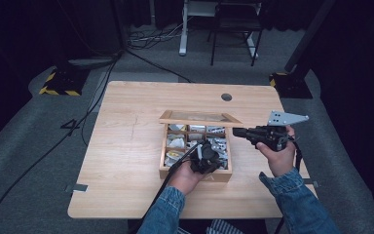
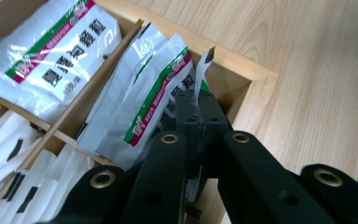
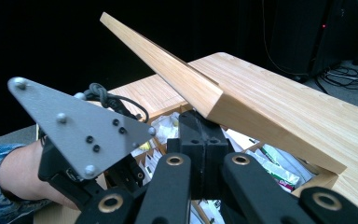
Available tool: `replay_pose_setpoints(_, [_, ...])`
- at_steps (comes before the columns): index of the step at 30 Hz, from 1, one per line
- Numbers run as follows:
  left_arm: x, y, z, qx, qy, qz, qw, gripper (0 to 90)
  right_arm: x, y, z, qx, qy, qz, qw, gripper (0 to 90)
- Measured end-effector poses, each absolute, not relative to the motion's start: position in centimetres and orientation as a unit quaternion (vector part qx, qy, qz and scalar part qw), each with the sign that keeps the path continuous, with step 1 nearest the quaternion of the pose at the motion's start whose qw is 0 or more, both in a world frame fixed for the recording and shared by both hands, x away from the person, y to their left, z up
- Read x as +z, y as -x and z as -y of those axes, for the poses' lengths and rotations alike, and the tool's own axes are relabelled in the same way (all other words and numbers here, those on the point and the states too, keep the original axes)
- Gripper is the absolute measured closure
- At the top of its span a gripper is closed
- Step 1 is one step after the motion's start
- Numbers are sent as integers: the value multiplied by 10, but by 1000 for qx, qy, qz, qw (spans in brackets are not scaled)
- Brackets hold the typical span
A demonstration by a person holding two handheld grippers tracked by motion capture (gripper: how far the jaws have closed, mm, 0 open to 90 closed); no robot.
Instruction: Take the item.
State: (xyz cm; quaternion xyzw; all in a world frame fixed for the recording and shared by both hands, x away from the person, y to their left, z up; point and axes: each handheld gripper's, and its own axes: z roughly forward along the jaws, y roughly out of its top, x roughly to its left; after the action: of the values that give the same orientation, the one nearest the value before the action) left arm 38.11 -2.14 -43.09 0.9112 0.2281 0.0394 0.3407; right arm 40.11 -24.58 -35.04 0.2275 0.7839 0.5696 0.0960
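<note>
- One worktop (image 1: 126,146), light wood, carries a compartmented wooden box (image 1: 195,173) near its front middle.
- Box lid (image 1: 199,117) raised, roughly level above the back rows; seen tilted in the right gripper view (image 3: 186,79).
- Right gripper (image 1: 237,131) at the lid's right end; fingers (image 3: 196,135) fully closed, tips under the lid's edge; whether they touch it, cannot tell.
- Left gripper (image 1: 205,157) down in the box's front right compartment, fingers (image 2: 200,116) closed on a sachet.
- Sachet (image 2: 204,63): thin, its white top corner sticks up between the tips, beside more green-striped sachets (image 2: 144,93) in the same compartment.
</note>
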Motion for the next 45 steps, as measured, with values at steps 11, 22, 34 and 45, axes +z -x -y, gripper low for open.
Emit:
replay_pose_setpoints(11, [-413, -373, 15, 59, -899, -223, 373, 900, -351, -401, 246, 568, -229, -784, 98, 900])
replay_pose_setpoints(22, [-382, -361, 0, 103, -874, -219, 421, 900, -350, -401, 247, 568, -230, -784, 99, 900])
replay_pose_setpoints(34, [-366, -358, -17, 111, -857, -229, 449, 900, -350, -401, 247, 567, -234, -783, 101, 900])
replay_pose_setpoints(45, [-352, -352, -43, 124, -842, -248, 463, 900, -350, -402, 247, 568, -234, -783, 99, 900])
